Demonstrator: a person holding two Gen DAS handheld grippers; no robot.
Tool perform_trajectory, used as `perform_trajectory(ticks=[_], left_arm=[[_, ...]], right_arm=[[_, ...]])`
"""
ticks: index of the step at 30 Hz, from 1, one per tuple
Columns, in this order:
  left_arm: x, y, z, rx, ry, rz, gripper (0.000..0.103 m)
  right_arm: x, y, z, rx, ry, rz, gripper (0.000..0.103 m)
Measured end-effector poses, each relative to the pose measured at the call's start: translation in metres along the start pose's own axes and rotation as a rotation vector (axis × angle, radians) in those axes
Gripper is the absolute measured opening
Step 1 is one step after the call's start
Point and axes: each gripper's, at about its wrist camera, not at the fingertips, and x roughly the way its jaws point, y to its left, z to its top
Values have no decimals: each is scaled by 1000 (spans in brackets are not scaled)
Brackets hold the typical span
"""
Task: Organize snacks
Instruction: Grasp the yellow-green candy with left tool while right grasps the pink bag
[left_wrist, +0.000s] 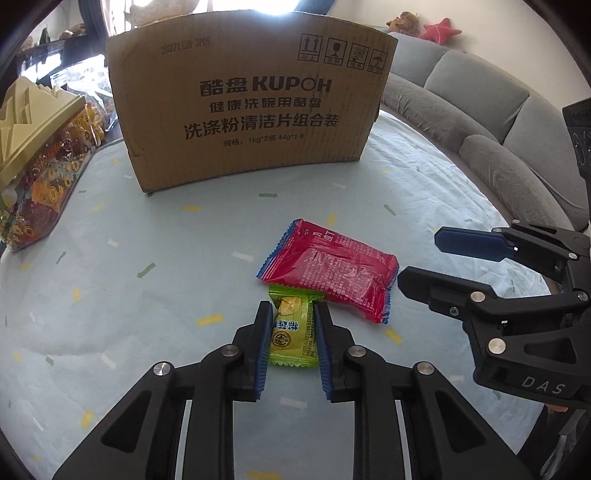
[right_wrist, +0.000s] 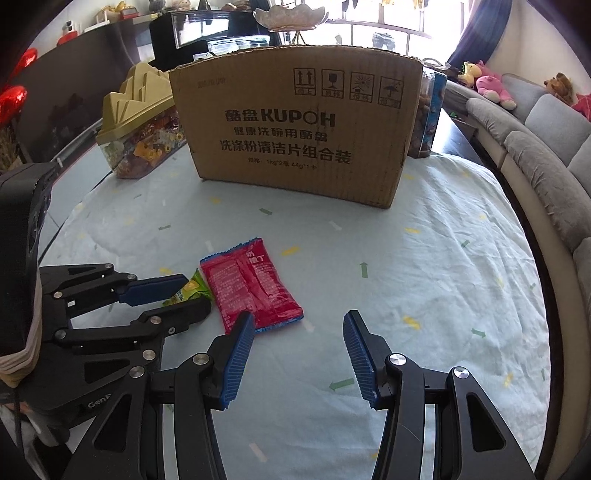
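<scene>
A small green snack packet lies on the pale blue tablecloth, and my left gripper is shut on it, with a blue pad pressed against each long side. Just beyond it lies a flat red snack packet, whose near edge touches the green one. In the right wrist view my right gripper stands open with nothing between its pads. Its left fingertip sits at the near corner of the red packet. There the left gripper shows at the left, with the green packet between its fingers. The right gripper also shows in the left wrist view.
A tall open-topped cardboard box stands at the back of the table. A clear candy jar with a yellow lid is to its left, and a blue snack box is behind its right side. A grey sofa curves along the right.
</scene>
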Motion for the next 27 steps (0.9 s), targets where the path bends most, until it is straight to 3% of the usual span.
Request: perform_trajectory(ticks=[5,8,21,27], left_arm=[[-9,10,0,-57,-20,4,21],[-19,17,-1,-83,-40,11,21],[-32,46,-10,-175,-63,40,21],[-34,45,-10,-178,-68,43,21]], right_arm=[[5,4,4,-12,20,15,51],[10,8,8,-29,34,31,59],[48,40,29,-167,113,56,59],[56,40,31,-154,129,56,59]])
